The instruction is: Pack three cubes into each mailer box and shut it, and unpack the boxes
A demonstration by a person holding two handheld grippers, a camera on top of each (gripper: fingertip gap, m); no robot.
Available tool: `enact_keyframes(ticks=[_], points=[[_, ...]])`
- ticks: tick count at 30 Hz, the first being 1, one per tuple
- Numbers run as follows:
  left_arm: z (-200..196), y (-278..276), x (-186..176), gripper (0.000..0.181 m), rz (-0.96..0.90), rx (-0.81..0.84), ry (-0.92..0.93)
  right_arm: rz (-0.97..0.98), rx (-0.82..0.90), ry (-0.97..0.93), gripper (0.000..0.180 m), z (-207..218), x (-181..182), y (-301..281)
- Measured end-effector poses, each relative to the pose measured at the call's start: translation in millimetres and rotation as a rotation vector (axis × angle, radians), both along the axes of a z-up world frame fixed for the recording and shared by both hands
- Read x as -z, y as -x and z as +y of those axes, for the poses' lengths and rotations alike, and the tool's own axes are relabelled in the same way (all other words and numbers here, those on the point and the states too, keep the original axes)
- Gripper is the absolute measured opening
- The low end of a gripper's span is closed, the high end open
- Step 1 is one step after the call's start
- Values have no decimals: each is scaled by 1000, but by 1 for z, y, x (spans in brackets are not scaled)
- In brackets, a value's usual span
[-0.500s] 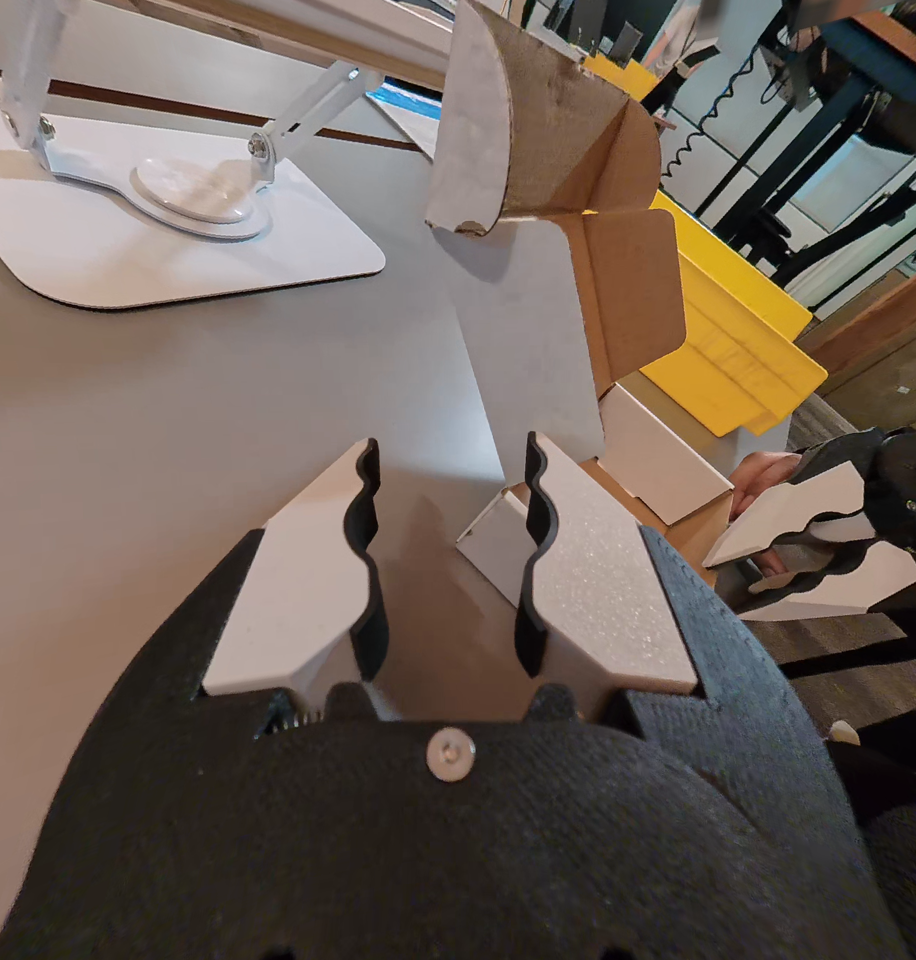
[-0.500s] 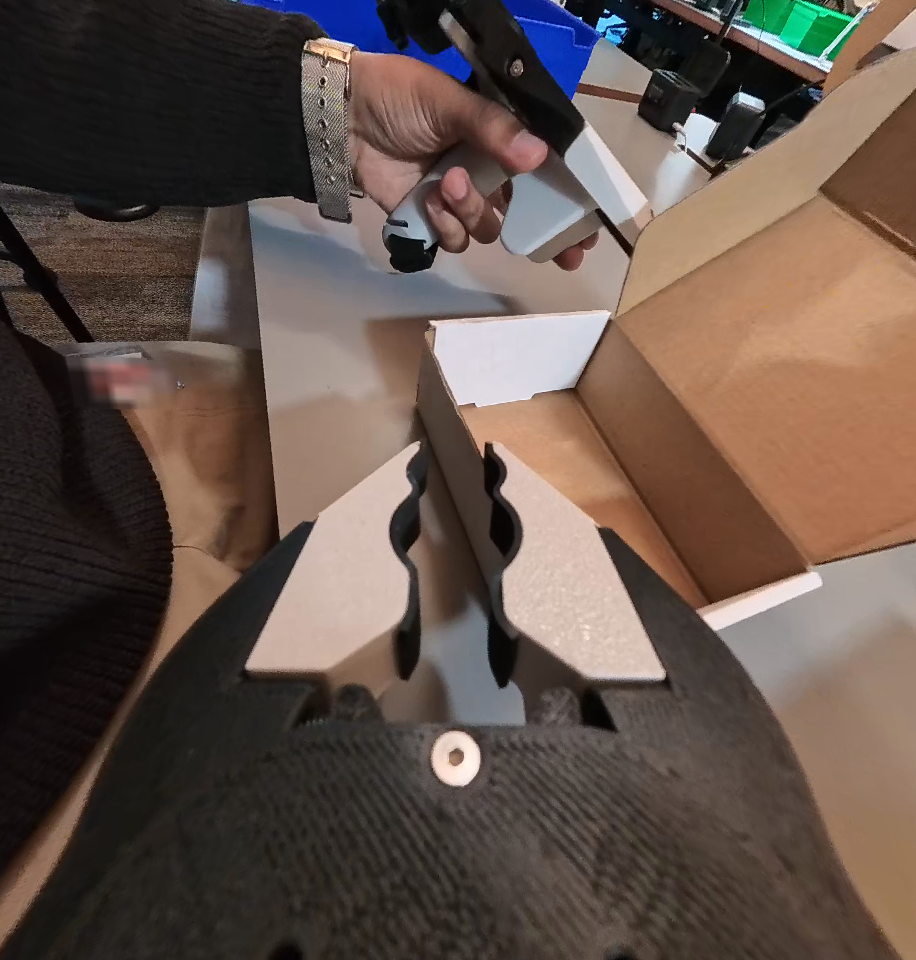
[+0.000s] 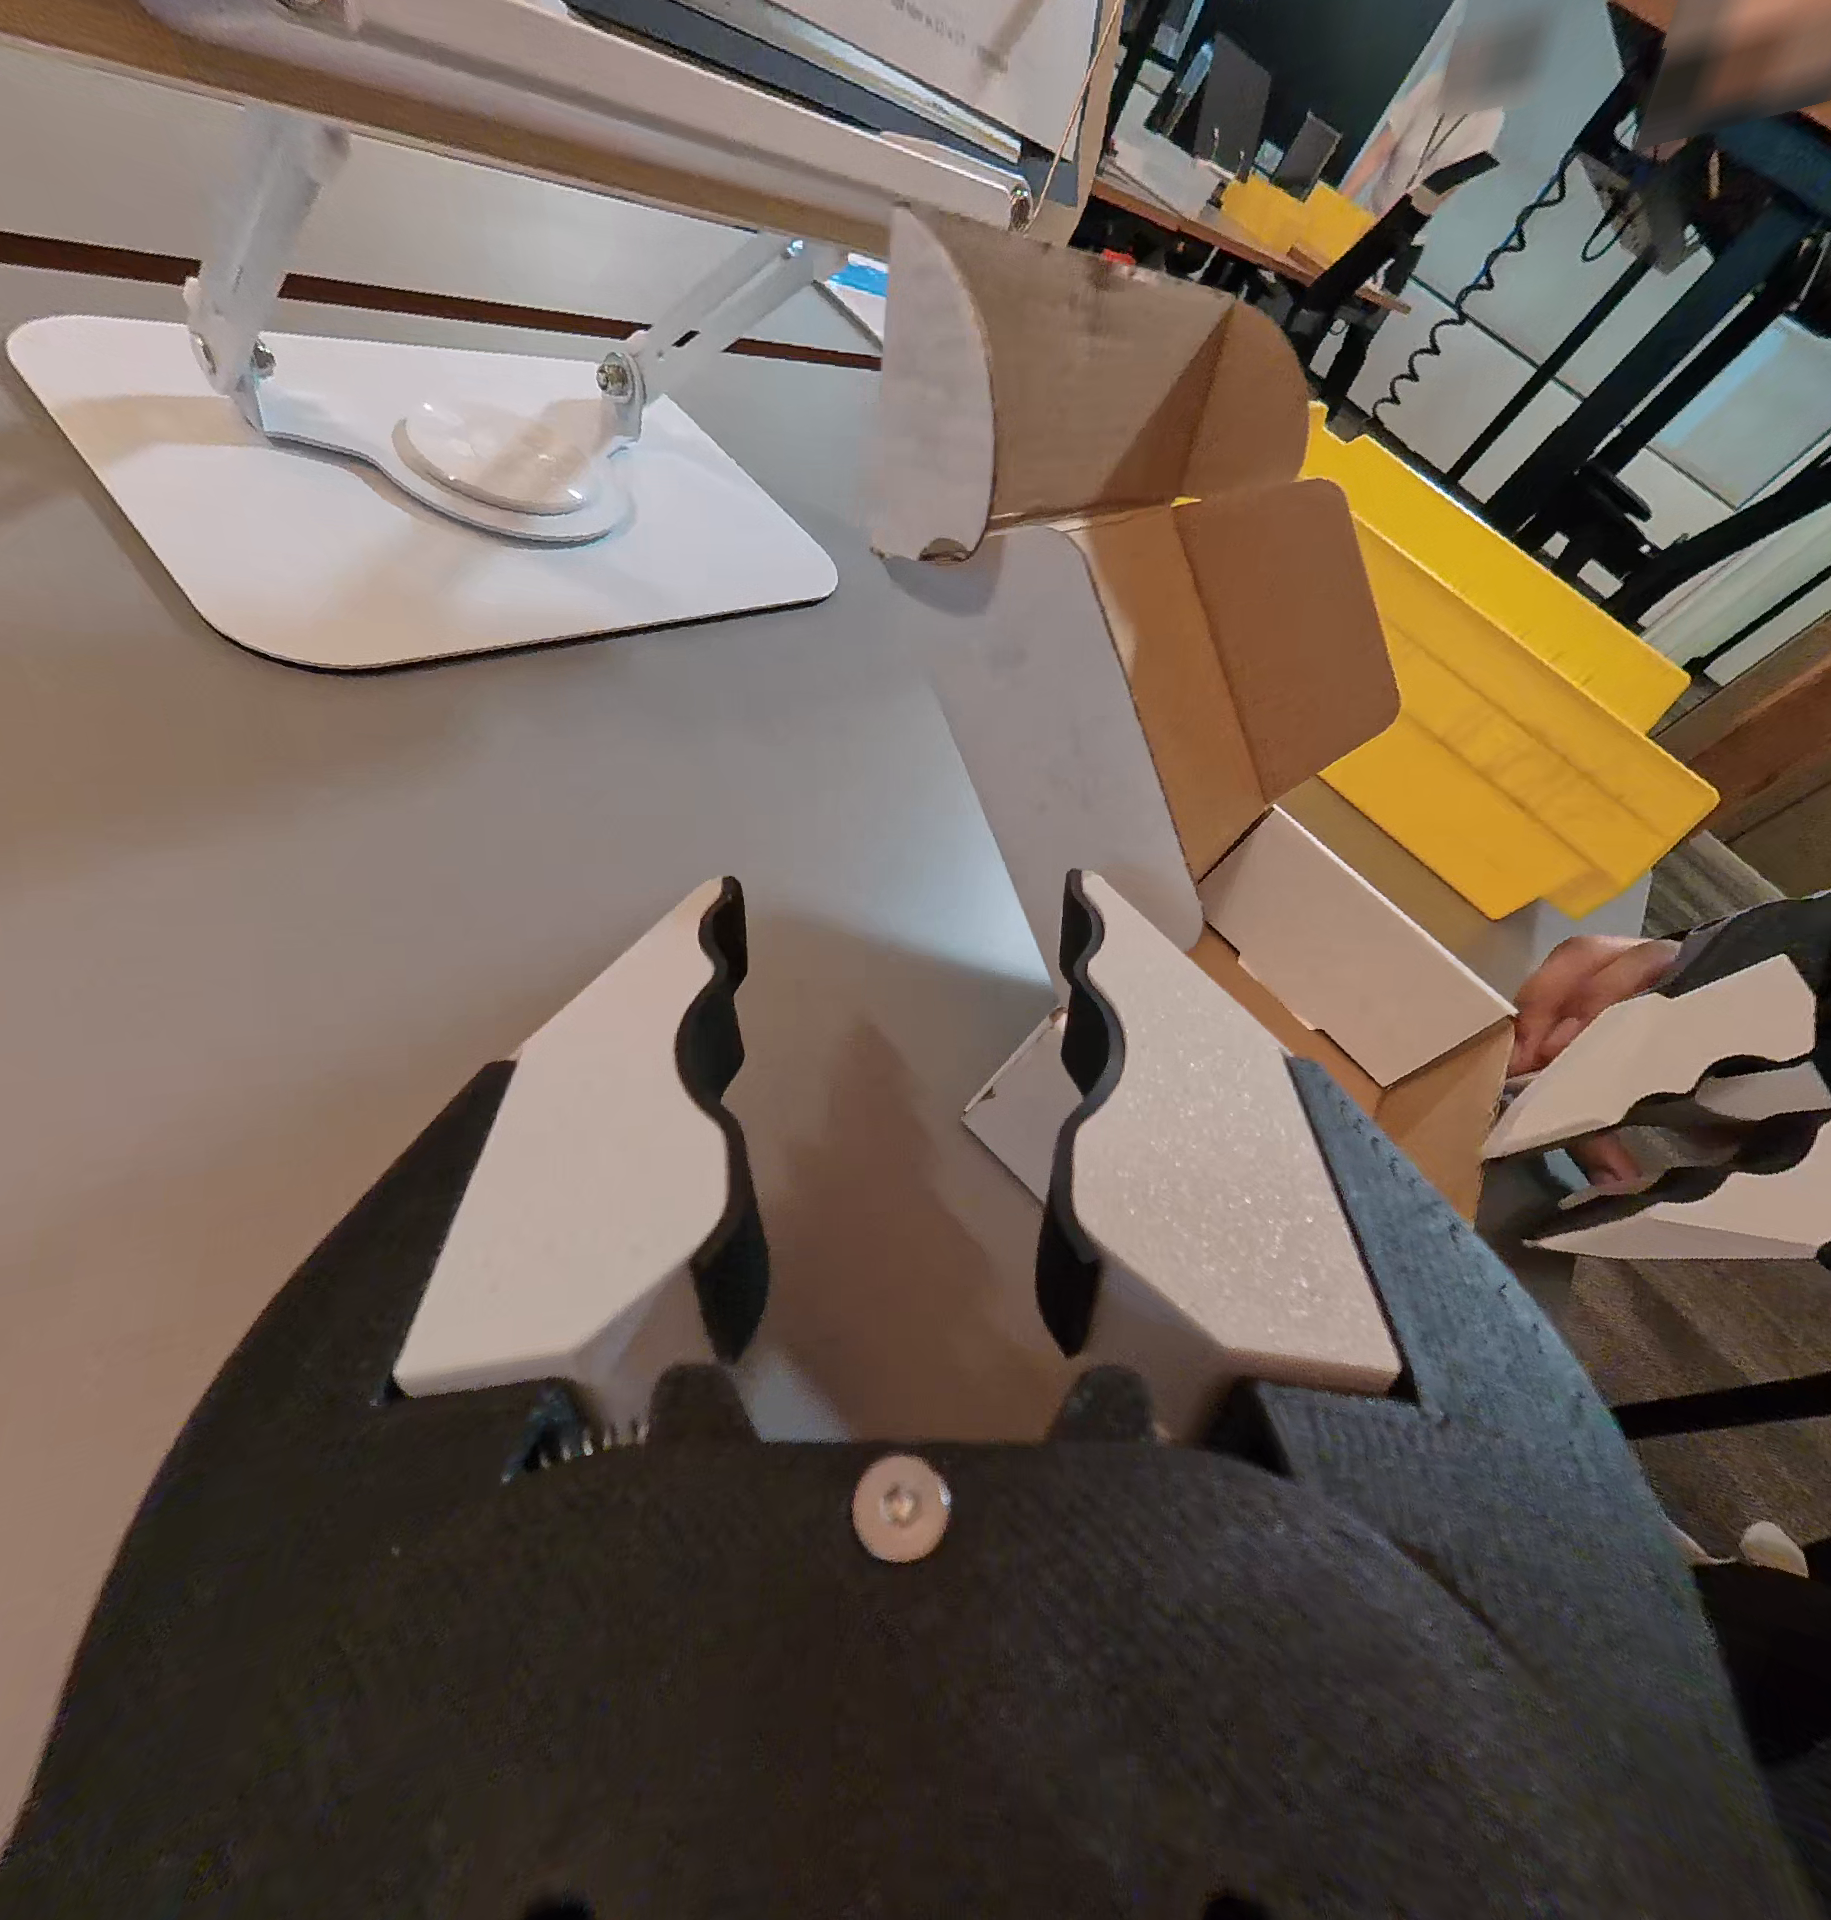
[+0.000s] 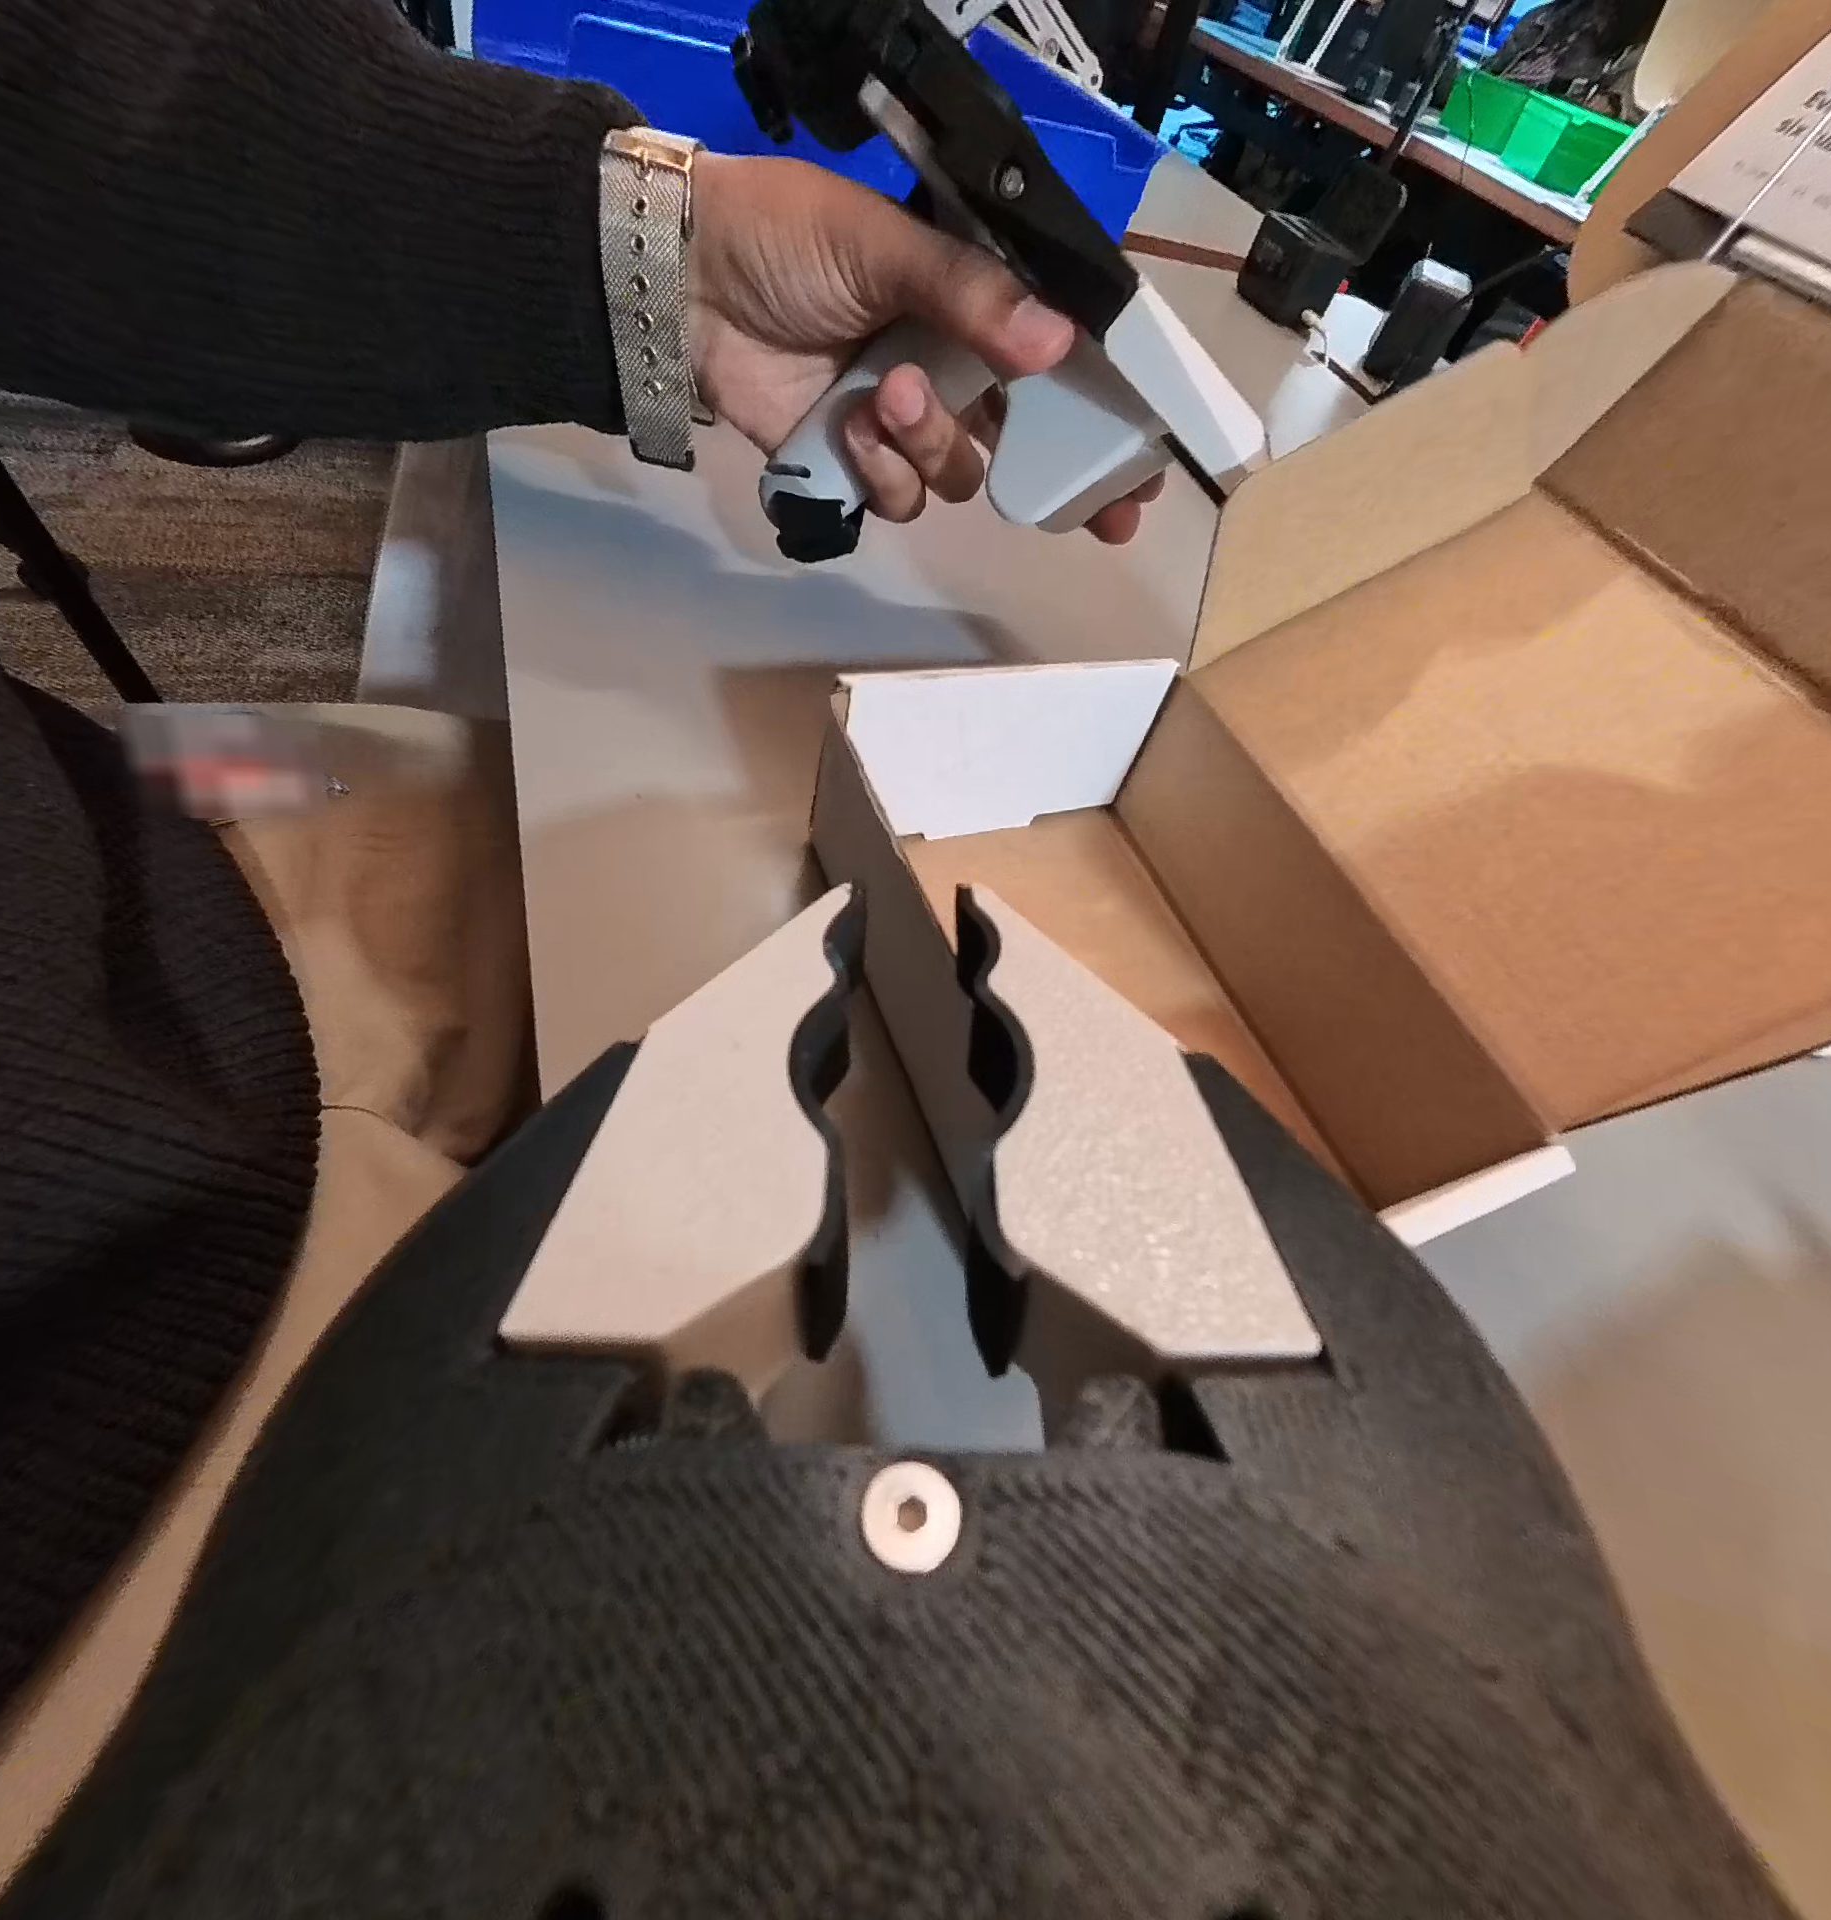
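While straddling the mailer box (image 4: 994, 748) front wall, right gripper (image 4: 906, 914) unchanged, unclamped; left gripper (image 3: 895, 894) open, raised higher beside it.

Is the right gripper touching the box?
Cannot tell. Right wrist view shows the box wall between the right gripper fingers, but no clear contact or gap.

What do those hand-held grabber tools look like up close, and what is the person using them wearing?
Both the left gripper and right gripper have a black textured body with a silver screw in the middle and two pale grey wedge-shaped fingers lined with wavy black pads. The left one's pale grey pistol handle shows in the right wrist view. The person wears a dark ribbed knit sleeve and a grey woven watch strap.
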State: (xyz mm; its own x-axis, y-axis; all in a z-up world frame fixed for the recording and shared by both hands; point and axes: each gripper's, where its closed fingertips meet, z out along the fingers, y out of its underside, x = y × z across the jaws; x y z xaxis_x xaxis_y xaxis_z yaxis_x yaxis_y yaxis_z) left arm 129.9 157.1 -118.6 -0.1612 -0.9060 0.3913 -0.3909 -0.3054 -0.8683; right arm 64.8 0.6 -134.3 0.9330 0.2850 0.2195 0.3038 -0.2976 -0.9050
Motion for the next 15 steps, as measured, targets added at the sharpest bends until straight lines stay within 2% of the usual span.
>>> enact_keyframes(ticks=[6, 9, 12, 15], points=[[12, 0, -7, 60, -22, -43, -25, 31, 6, -95, 13, -3, -21, -3], [28, 2, -19, 68, -38, -97, -52, 52, 26, -159, 10, -5, -33, -10], [56, 10, -43, 80, -51, -183, -75, 78, 45, -191, 9, -6, -38, -14], [103, 30, -75, 80, -70, -316, -153, 84, 46, -181, 9, -6, -36, -15]])
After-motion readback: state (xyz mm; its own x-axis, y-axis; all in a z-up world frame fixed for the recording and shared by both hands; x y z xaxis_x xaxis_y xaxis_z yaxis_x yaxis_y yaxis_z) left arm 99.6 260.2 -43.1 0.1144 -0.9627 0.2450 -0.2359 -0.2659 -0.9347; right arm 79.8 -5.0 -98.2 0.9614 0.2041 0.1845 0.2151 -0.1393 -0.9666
